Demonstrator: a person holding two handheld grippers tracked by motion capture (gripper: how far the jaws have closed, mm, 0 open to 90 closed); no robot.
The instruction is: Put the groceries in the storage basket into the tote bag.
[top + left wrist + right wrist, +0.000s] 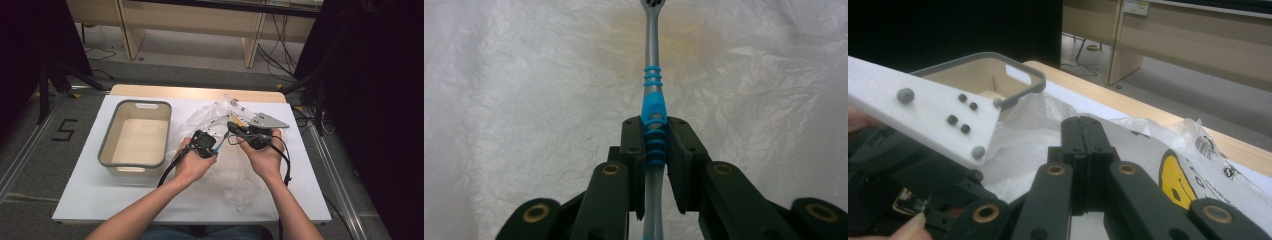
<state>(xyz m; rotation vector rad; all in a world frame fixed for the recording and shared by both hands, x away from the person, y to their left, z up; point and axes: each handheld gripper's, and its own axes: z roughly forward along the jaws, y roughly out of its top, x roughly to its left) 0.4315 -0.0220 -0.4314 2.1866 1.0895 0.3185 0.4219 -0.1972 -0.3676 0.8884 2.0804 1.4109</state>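
Two hand-held grippers worked at a plastic bag on the white table.

From the left: a grey-rimmed bin (135,135) stood beside the bag (210,120); the left gripper (655,145) clamped a blue-and-grey toothbrush (653,107), head pointing at the crinkled bag; the right gripper (1081,145) had its jaws pressed together on the bag's film, beside a yellow smiley print (1178,180).

Overhead view, two gripper close-ups (shared bag (215,120))
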